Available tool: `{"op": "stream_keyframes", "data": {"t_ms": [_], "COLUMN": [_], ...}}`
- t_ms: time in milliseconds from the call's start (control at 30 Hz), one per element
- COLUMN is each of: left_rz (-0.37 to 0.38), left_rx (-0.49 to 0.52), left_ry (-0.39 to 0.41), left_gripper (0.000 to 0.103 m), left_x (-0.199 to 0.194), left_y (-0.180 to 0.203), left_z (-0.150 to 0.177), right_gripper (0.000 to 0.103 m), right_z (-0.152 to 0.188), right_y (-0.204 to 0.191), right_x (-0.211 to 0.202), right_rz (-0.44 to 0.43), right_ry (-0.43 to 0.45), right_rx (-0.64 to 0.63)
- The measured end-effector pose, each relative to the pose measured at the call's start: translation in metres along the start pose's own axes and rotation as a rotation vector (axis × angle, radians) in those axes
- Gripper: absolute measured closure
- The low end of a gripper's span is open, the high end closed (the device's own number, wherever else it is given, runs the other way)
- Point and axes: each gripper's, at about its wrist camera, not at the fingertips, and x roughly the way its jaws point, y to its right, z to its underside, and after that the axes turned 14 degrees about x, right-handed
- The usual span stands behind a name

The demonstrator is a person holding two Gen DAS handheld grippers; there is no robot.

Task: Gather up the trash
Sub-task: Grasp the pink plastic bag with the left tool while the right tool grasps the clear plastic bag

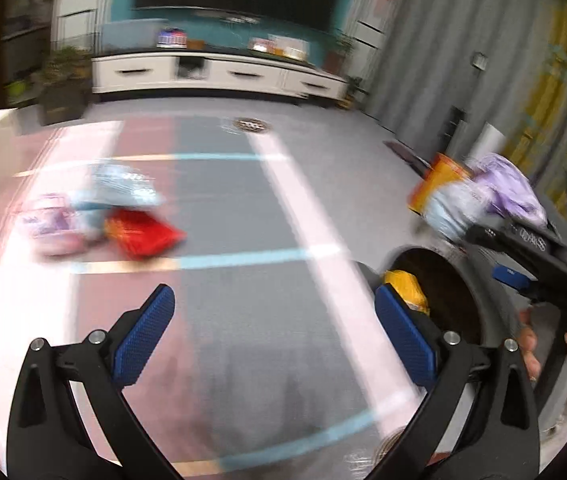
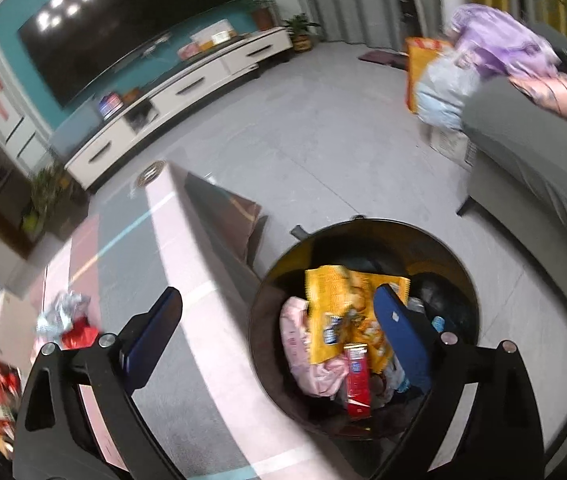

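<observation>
Hovering over the bin at lower centre of the right wrist view, the right gripper hangs spread wide and empty, placed above the round dark mouth for dropping. Inside sit a crinkly yellow snack bag, a pink wrapper and a slim red box. The left gripper is released too, empty, aimed at the floor mat. Glossy wrappers and a red packet lie at left of the left wrist view, well apart from the bin, probably next.
</observation>
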Motion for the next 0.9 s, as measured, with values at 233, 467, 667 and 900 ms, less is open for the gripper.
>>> {"op": "stream_keyframes", "data": {"t_ms": [233,467,667,900], "left_rz": [-0.114,-0.167,-0.147,-0.130], "left_rx": [-0.104,-0.304,-0.402,-0.481], "left_ry": [-0.079,-0.115,-0.120,-0.119], "left_gripper": [0.003,0.003,0.003,0.003], "left_x": [-0.031,-0.049,-0.050,-0.045], "left_y": [-0.115,-0.216,-0.252,-0.278], "left_z": [0.026,0.060,0.067,0.073], "right_gripper": [0.007,0.007,0.007,0.007], "right_z": [0.035,0.082,0.115,0.114], "right_y": [-0.047,-0.096,-0.152,-0.255], "right_x": [0.016,0.034,0.053,0.072], "right_rz": [-0.016,-0.110,-0.203,-0.254], "right_ry": [-0.054,-0.110,-0.262,-0.334], "right_rx": [-0.148,-0.242,-0.312,-0.365]}}
